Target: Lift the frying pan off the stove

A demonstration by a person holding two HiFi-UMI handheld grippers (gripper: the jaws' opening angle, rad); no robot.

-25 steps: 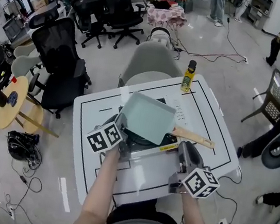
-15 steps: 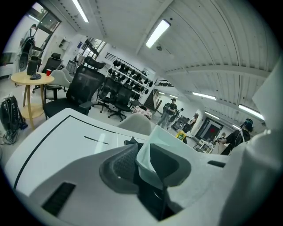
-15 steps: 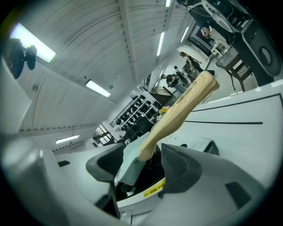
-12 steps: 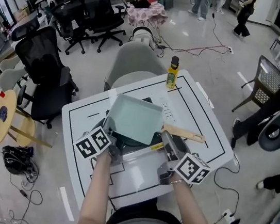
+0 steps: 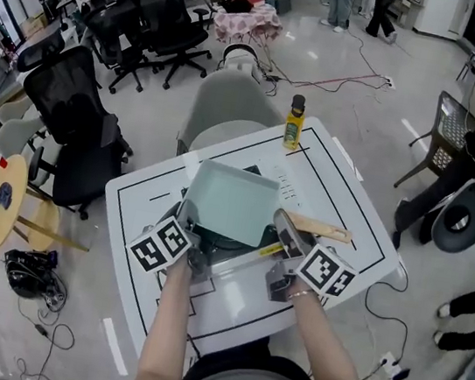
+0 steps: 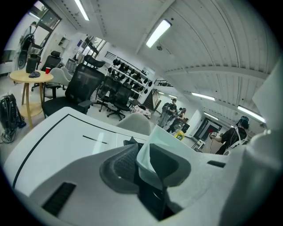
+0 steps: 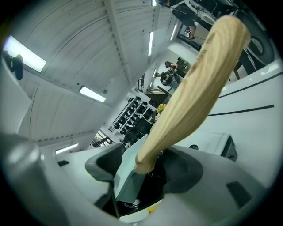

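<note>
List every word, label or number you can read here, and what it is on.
Nothing is legible.
Label on the yellow bottle: too small to read.
On the stove, the yellow sticker: blurred.
Beside the frying pan, small print on the table: too small.

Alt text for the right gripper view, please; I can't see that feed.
Between the jaws of the right gripper lies the wooden handle of the pale green frying pan; the jaws have just been opening and stand wide, not pressing on it. The handle rises to the upper right over the white table.
</note>
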